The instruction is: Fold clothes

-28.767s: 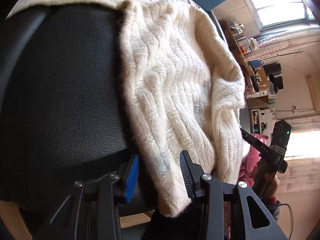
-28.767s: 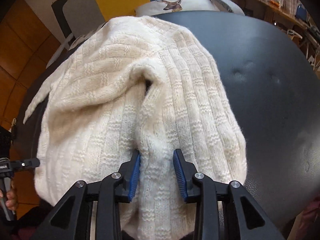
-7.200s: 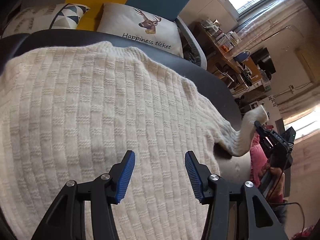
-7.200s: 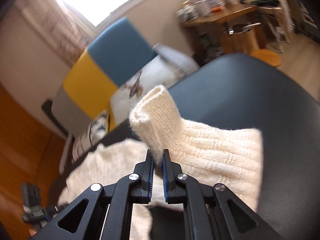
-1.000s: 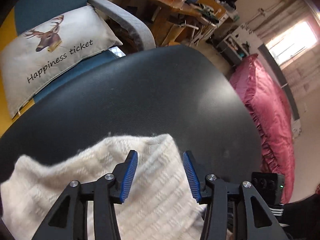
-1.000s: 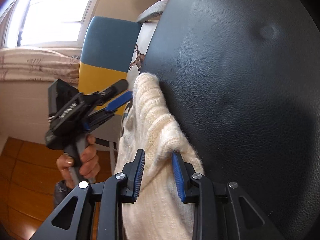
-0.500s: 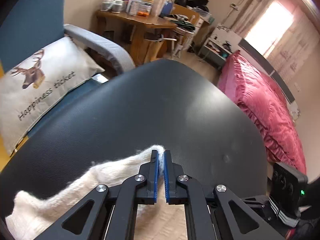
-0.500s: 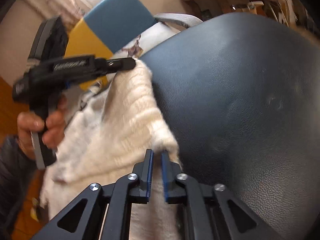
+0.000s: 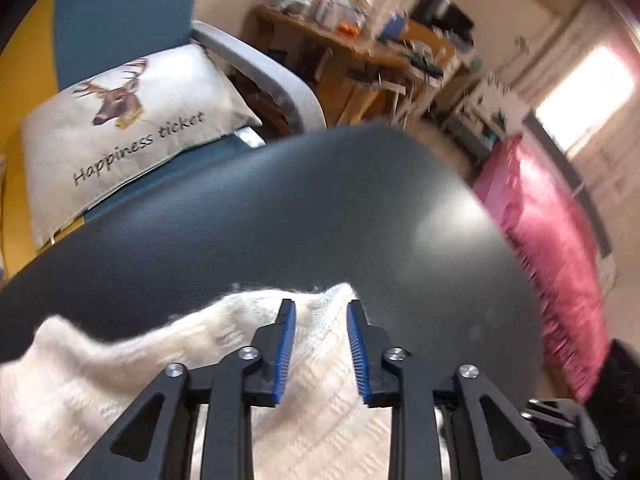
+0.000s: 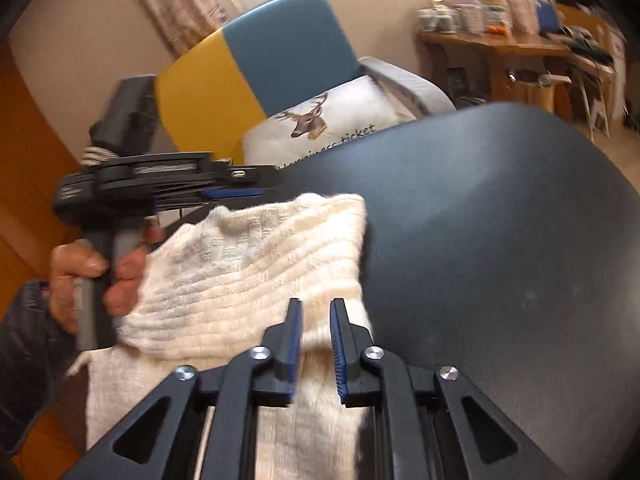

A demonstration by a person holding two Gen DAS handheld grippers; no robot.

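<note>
I have just been opening both sets of fingers, left gripper (image 9: 320,312) and right gripper (image 10: 316,312) no longer pinching the folded sweater (image 10: 256,272) lying on the black counter (image 10: 500,240); this soft, light, floppy knit is best taken at its folded edge.

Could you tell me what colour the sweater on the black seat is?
Cream white, ribbed knit sweater; clearest in the right wrist view.

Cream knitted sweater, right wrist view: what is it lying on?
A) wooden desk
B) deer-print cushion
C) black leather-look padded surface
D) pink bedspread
C: the cream knitted sweater lies folded on the black leather-look padded surface, with the deer-print cushion and wooden desk well behind it.
</note>
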